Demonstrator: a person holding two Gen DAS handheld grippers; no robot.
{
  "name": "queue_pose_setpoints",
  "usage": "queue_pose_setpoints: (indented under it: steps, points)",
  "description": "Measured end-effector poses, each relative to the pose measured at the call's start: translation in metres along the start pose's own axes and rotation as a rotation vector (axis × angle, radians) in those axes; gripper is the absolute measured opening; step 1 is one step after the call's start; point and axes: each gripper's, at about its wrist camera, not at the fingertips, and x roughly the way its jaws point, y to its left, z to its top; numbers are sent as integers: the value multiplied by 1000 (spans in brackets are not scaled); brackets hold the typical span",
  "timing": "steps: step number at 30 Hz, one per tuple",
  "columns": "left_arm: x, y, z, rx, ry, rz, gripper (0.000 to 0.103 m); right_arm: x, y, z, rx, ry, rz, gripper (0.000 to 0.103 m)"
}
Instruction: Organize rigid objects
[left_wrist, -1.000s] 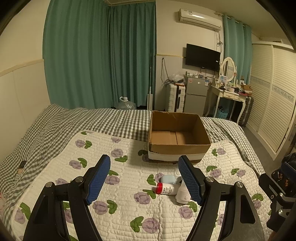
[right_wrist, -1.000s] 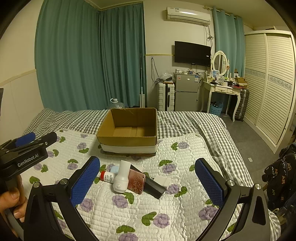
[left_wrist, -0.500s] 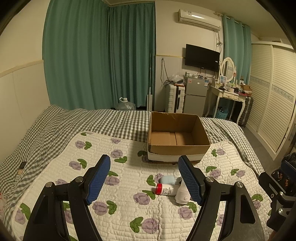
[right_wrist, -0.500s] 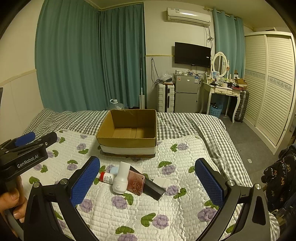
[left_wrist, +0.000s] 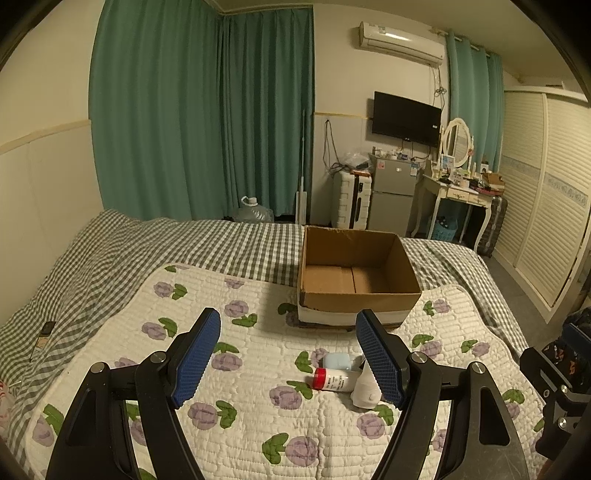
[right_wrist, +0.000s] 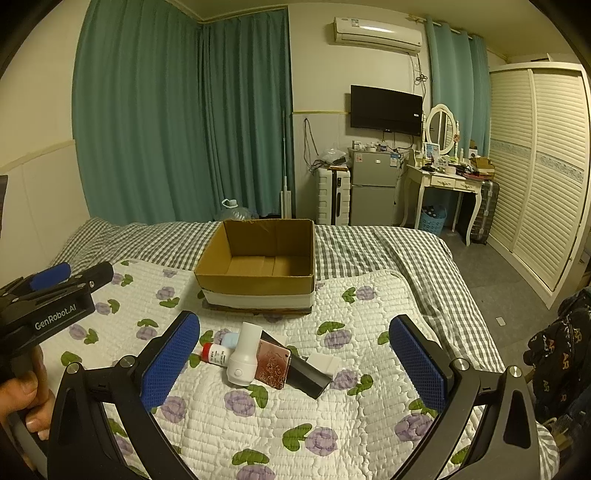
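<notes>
An open, empty cardboard box (right_wrist: 258, 275) (left_wrist: 354, 291) stands on the quilt. In front of it lies a small pile: a white bottle-shaped device (right_wrist: 243, 354) (left_wrist: 364, 389), a red-capped white tube (right_wrist: 216, 355) (left_wrist: 334, 379), a pale blue item (right_wrist: 229, 338) (left_wrist: 336, 360), a reddish patterned flat case (right_wrist: 272, 367), a black bar (right_wrist: 308, 376) and a small white block (right_wrist: 327, 363). My right gripper (right_wrist: 295, 363) hovers open above and short of the pile. My left gripper (left_wrist: 288, 358) is open to the left of the pile, with the device beside its right finger.
The flowered quilt (right_wrist: 332, 417) lies over a grey checked bedspread (right_wrist: 369, 247). A dark phone-like object (left_wrist: 44, 332) rests at the bed's left edge. Beyond the bed stand a fridge (right_wrist: 373, 194), a dressing table (right_wrist: 443, 184) and a wardrobe (right_wrist: 539, 177). A hand (right_wrist: 22, 402) holds the left gripper.
Both views have shifted only slightly; the box and pile sit marginally lower in frame. No object has moved and both grippers stay open.
</notes>
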Motion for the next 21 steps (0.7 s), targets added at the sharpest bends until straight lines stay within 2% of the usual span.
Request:
queue_pose_setpoints:
  steps: [4,11,21]
  points:
    - [1,0,2,42,-29,13,78,-3,-1,1,-44,-17,-38,103]
    - [19,2,1,63,-24,-8,78,6,-19,6,-65,-23,-79,103]
    - [71,-13,-25,129,63,1,76,52,-27,-15,-85,56,-78,103]
